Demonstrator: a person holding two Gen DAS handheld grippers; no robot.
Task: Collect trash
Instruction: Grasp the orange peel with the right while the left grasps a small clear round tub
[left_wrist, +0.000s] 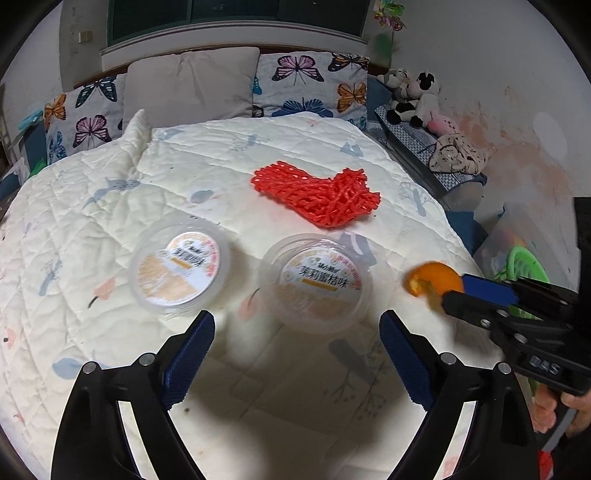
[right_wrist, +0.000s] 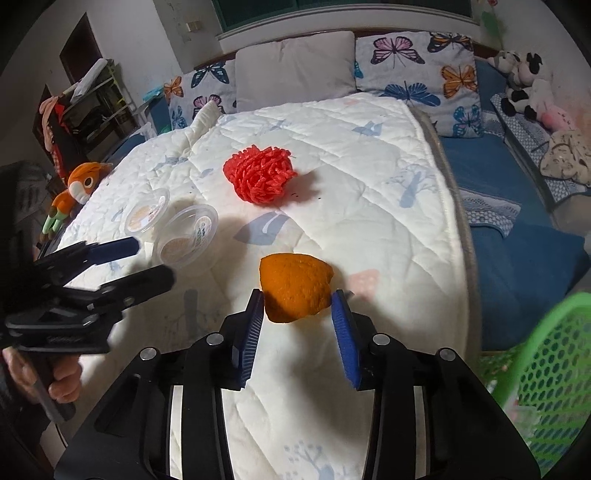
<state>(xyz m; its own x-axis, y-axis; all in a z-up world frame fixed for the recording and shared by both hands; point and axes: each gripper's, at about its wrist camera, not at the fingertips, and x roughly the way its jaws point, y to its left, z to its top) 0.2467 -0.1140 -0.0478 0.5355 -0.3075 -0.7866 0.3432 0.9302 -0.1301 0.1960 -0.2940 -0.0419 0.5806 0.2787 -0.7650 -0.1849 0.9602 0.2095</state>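
An orange peel (right_wrist: 295, 286) sits between the blue pads of my right gripper (right_wrist: 298, 308), which is shut on it just above the white quilt (right_wrist: 369, 166). The left wrist view shows the same peel (left_wrist: 432, 282) in the right gripper (left_wrist: 456, 291) at the right. My left gripper (left_wrist: 295, 325) is open, its fingertips just short of a clear lidded plastic cup (left_wrist: 316, 284). A second cup (left_wrist: 181, 271) lies to that cup's left. A red foam fruit net (left_wrist: 317, 194) lies farther back on the bed. From the right wrist, the left gripper (right_wrist: 149, 260) hovers by the cups (right_wrist: 186, 236).
A green mesh basket (right_wrist: 546, 362) stands off the bed's right side. Pillows (right_wrist: 295, 62) line the headboard. An orange plush toy (right_wrist: 79, 184) lies at the left edge, and plush cows (left_wrist: 413, 96) sit on a bench to the right.
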